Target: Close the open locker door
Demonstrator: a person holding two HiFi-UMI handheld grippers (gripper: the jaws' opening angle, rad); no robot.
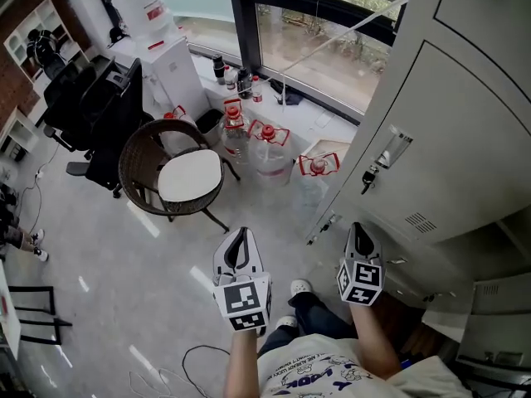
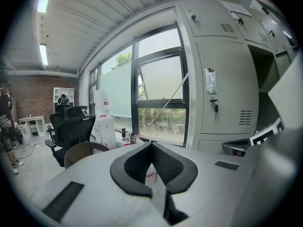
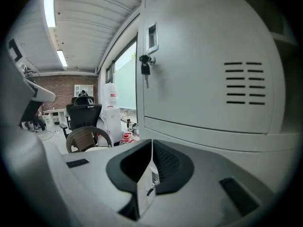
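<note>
The grey locker door (image 1: 448, 131) stands swung out from the bank of lockers, with a handle and hanging key (image 1: 375, 171) and a vent grille (image 1: 420, 221). In the right gripper view this door (image 3: 203, 70) fills the upper right, its key (image 3: 146, 73) close ahead. The left gripper view shows the door (image 2: 227, 93) further off, with a dark open compartment (image 2: 265, 74) to its right. My right gripper (image 1: 358, 229) is shut and empty just below the door's lower edge. My left gripper (image 1: 241, 235) is shut and empty too, over the floor to the left of it.
A wicker chair (image 1: 178, 177) with a white cushion stands left of the door. Several water jugs (image 1: 267, 143) sit by the window (image 1: 315, 31). A water dispenser (image 1: 170, 65) and a black office chair (image 1: 95, 106) are at the back left. Cables (image 1: 166, 371) lie on the floor.
</note>
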